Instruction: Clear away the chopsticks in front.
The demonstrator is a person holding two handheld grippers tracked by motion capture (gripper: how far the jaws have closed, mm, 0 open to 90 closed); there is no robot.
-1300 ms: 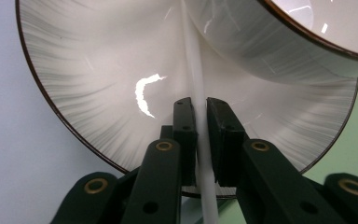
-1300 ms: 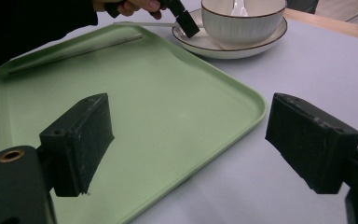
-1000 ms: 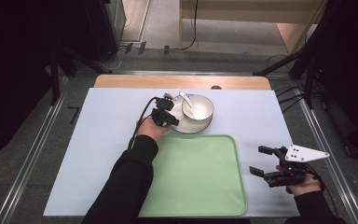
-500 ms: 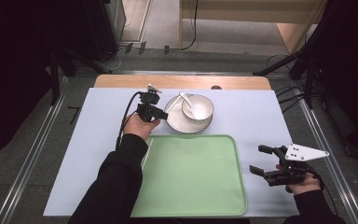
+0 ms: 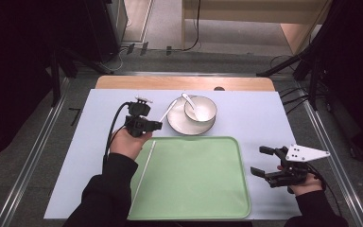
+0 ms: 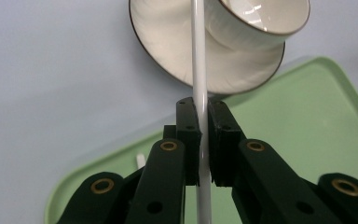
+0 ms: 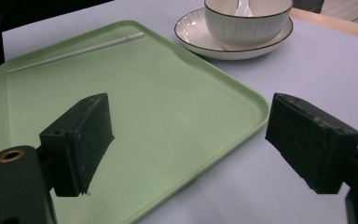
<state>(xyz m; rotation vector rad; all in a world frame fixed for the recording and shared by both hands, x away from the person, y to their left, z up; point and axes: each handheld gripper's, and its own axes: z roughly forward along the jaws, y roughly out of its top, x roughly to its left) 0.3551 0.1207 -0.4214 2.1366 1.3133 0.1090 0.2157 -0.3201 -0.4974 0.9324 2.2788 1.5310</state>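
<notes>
On the left of the bench, we see our left tool clamped on a thin white chopstick. Through the left gripper view the stick runs straight up between the two black jaws, which press on it from both sides, and its far end reaches over the rim of the white plate. From the high view the held chopstick slants from the tool's tip toward the plate's left edge, clear of the green tray.

Just right of that hand, a second white chopstick lies along the left side of the tray, near its left rim. The right gripper view shows it lying flat along the tray's far edge.

Behind the tray, the plate carries a white bowl with a dark rim, and a white spoon leans inside the bowl.

At the far right, our right tool rests beside the tray's right edge, its jaws wide apart with nothing between them.

Compared with a second ago, the left hand has drawn back to the left, away from the plate and bowl, with the chopstick in its grip; then it was right against the plate's left edge. The right tool sits where it was, and the bowl, plate and tray have not shifted.

We can read no brand, label or writing on anything.
</notes>
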